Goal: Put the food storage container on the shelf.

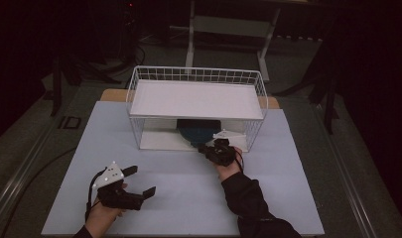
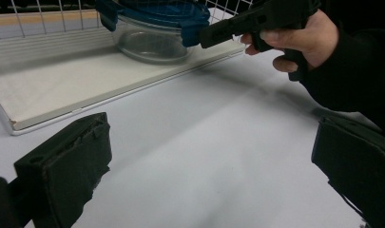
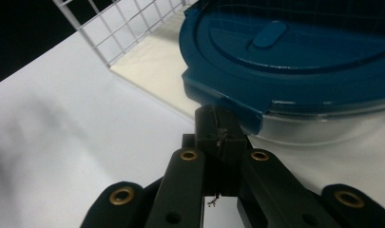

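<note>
A clear round container (image 1: 196,130) with a blue clip-on lid (image 3: 299,57) stands on the white bottom board (image 2: 62,85) of a white wire rack (image 1: 196,74). My right gripper (image 3: 221,123) is shut, and its tips meet the lid's side flap (image 3: 228,102) at the container's front. Whether the flap is pinched between the tips I cannot tell. In the left gripper view, a hand holds the right gripper (image 2: 204,35) level against the lid. My left gripper (image 1: 143,180) rests low at the front left of the table. It is open and its jaws (image 2: 211,123) have nothing between them.
The rack has a white shelf (image 1: 196,99) above the container and wire walls on three sides. A pale blue mat (image 1: 188,198) covers the table. Dark floor and a metal frame (image 1: 228,25) lie beyond the far edge.
</note>
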`<state>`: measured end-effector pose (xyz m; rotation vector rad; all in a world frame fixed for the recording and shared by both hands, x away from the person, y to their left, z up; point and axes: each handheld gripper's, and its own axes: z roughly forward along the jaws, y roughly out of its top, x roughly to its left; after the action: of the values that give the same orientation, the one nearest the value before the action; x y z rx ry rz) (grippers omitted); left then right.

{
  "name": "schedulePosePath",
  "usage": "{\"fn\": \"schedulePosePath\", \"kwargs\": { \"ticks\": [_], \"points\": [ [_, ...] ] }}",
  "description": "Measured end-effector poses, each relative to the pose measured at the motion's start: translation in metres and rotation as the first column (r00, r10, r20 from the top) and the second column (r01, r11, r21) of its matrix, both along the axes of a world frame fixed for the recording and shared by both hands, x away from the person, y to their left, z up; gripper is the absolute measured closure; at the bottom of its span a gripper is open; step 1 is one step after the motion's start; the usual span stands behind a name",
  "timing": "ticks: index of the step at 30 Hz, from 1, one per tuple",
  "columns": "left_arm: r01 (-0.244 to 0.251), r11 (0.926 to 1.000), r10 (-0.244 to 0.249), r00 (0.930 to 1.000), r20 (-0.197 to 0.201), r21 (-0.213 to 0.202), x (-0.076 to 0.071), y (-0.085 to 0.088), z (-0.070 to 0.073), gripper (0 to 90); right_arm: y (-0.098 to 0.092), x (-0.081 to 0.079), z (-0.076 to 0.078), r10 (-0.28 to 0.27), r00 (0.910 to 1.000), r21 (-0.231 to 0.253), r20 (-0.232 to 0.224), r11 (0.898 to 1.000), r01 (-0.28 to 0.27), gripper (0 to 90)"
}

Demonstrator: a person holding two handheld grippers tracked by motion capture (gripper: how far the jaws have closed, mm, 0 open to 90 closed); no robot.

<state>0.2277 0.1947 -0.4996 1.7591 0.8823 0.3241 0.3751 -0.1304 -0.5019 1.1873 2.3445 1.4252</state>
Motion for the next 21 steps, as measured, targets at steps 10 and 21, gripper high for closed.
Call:
{"fn": "schedulePosePath", "kwargs": {
  "ticks": [10,21],
  "points": [
    [0.004,1.0,-0.004,1.0,0.006,0.001,0.0,-0.001,0.001,0.0,0.002,0.003,-0.001,-0.006,0.9999,-0.008,0.015,1.0,0.006,90.0],
    [0.011,0.9999,-0.011,0.9999,0.01,-0.01,0.0,-0.001,0.002,0.0,-0.005,-0.023,0.008,0.044,0.9979,0.065,0.047,0.997,-0.047,48.7]
  ]
}}
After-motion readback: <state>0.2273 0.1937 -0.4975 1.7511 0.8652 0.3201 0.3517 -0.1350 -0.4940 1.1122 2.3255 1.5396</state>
